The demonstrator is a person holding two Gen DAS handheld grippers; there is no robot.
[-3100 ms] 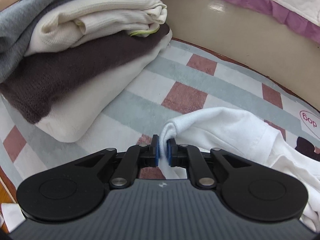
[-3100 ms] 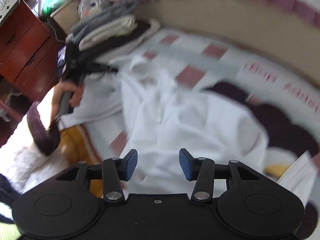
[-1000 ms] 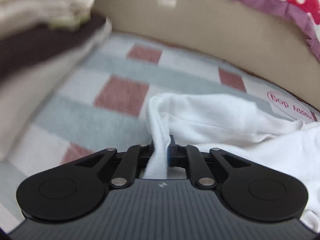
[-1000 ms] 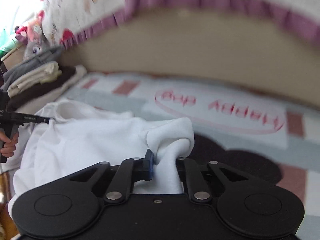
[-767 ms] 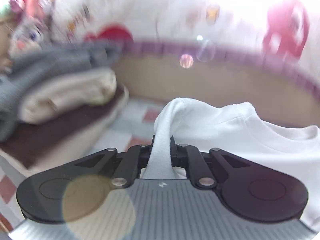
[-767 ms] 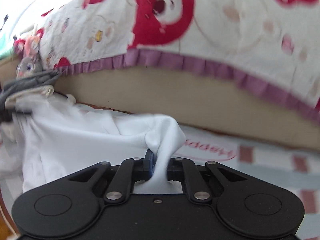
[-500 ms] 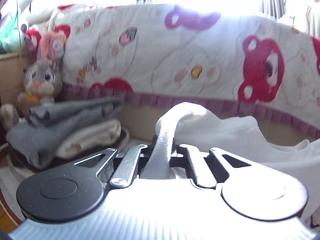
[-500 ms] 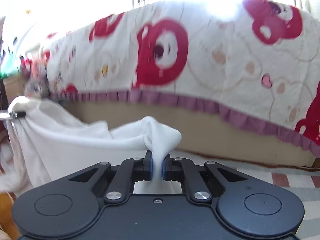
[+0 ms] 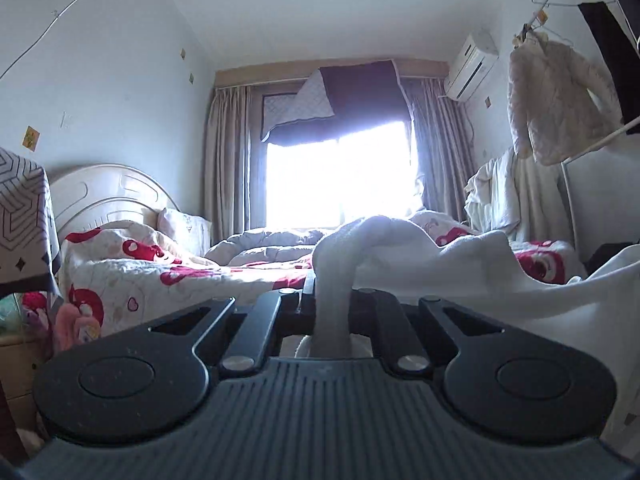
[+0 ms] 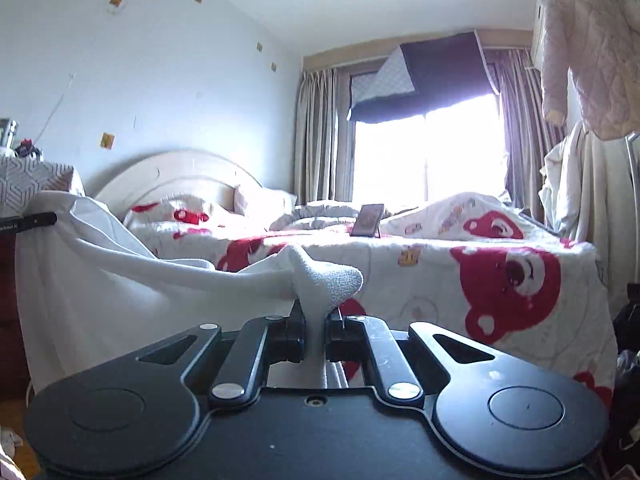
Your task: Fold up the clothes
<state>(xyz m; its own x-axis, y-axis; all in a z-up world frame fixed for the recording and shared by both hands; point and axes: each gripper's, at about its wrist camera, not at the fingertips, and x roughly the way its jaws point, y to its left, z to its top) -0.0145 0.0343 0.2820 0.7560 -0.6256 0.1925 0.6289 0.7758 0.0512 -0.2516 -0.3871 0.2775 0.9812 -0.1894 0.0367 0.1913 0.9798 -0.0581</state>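
The left gripper [image 9: 329, 300] is clamped tight on a bunched fold of the white garment [image 9: 440, 276], which rises between its fingers, loops over the top and spreads away to the right. The right gripper [image 10: 316, 326] is likewise pinched shut on another bunch of the same cloth, a rounded tuft poking up just above its fingertips. From there the garment stretches leftward in a sagging band to the left gripper's tip, seen at the picture's left edge, and hangs down below it as a sheet (its lower end is out of view). Both tools point roughly level across the room, toward a bed [image 10: 500, 264] with a red bear quilt and a bright window [image 10: 424, 156] beyond it.
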